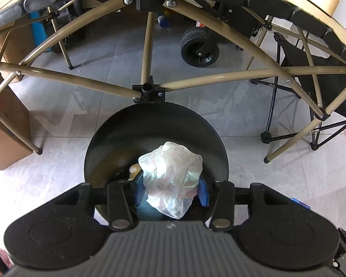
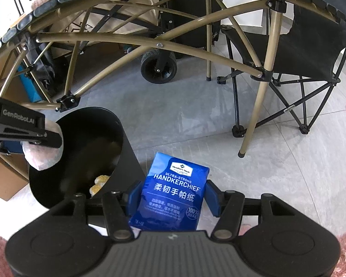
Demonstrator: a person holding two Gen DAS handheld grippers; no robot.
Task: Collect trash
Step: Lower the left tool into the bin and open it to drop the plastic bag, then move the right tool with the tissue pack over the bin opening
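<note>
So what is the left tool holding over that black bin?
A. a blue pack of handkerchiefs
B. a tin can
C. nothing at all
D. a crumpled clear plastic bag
D: in the left wrist view the left tool is closed on a crumpled clear plastic bag above the open black bin; the blue handkerchief pack is in the right tool.

Bright daylight, soft shadows and glare on the floor; sharp focus, fisheye-bent edges.
</note>
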